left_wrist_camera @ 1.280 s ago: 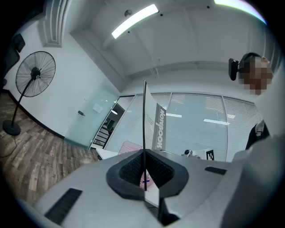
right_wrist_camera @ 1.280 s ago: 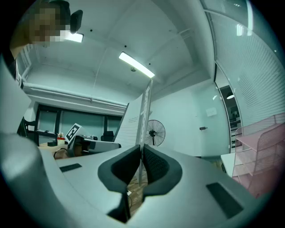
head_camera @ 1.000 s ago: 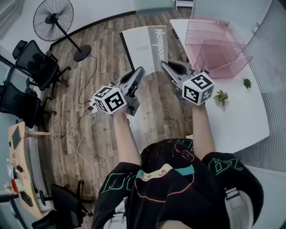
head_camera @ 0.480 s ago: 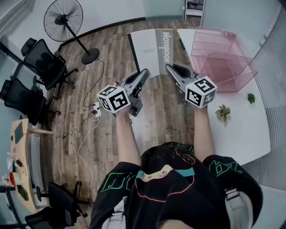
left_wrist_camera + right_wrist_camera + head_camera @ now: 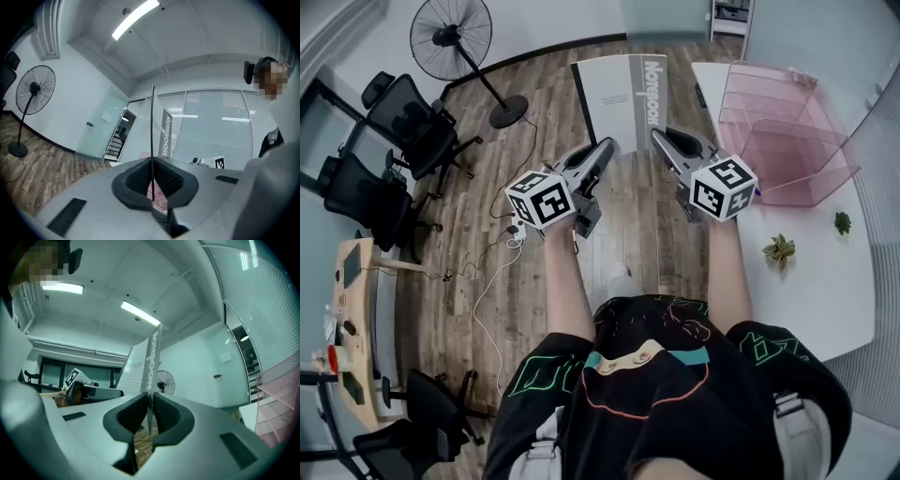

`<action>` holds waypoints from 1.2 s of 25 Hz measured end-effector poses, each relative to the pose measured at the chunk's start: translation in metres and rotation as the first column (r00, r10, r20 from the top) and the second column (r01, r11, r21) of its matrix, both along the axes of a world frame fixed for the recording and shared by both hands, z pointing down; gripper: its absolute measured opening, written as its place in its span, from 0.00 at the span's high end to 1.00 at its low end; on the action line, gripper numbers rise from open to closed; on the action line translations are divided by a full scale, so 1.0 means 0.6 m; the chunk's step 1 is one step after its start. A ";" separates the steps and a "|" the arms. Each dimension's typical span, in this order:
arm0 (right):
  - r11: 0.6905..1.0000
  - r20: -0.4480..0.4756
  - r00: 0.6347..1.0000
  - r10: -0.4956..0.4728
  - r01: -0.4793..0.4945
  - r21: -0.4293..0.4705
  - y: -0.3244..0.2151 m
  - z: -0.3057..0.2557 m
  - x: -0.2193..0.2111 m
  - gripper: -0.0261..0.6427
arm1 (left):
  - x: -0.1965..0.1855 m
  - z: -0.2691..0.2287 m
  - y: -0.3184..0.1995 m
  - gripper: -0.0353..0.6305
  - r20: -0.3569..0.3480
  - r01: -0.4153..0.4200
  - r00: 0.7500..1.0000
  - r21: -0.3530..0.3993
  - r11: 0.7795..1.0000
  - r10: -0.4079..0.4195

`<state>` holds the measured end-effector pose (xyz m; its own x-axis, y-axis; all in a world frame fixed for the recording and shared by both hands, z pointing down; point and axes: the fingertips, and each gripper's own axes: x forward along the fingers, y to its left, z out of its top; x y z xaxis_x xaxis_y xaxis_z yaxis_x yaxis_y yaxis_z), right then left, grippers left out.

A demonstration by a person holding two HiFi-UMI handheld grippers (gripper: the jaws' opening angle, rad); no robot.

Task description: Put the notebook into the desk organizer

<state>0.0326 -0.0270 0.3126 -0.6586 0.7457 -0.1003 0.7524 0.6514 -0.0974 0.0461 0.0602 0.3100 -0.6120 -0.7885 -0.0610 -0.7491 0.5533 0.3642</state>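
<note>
A thin grey-and-white notebook [image 5: 623, 98] is held up in the air between both grippers, above the wood floor. My left gripper [image 5: 605, 150] is shut on its left lower edge; in the left gripper view the notebook [image 5: 164, 136] stands edge-on, pinched between the dark pads [image 5: 137, 177]. My right gripper [image 5: 661, 141] is shut on its right lower corner, and its own view shows the notebook [image 5: 149, 366] rising from between the pads [image 5: 169, 414]. The pink transparent desk organizer [image 5: 783, 131] stands on the white table [image 5: 811, 281] to the right of the notebook.
A standing fan [image 5: 455, 42] and black office chairs [image 5: 389, 159] are on the wood floor at the left, with cables [image 5: 492, 272] trailing below them. Two small green plants [image 5: 780, 249] sit on the table. A wooden desk [image 5: 356, 309] lies at the far left.
Both grippers have carried the notebook to the right and slightly up, nearer the organizer. The grips have not changed.
</note>
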 end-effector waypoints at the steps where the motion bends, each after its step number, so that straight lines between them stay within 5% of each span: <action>1: 1.000 0.002 1.000 0.006 -0.006 -0.008 0.001 -0.002 -0.007 0.93 | -0.007 -0.004 0.001 0.94 0.004 -0.007 1.000 -0.007 1.000 0.007; 11: 0.997 0.059 0.995 0.081 -0.080 -0.023 0.039 0.002 -0.155 0.93 | -0.162 0.003 0.041 0.94 0.075 -0.049 0.996 0.021 0.999 0.048; 30: 0.982 -0.032 0.982 0.185 -0.183 0.045 0.180 0.036 -0.651 0.93 | -0.673 0.046 0.184 0.94 -0.044 -0.117 0.991 0.109 0.987 0.123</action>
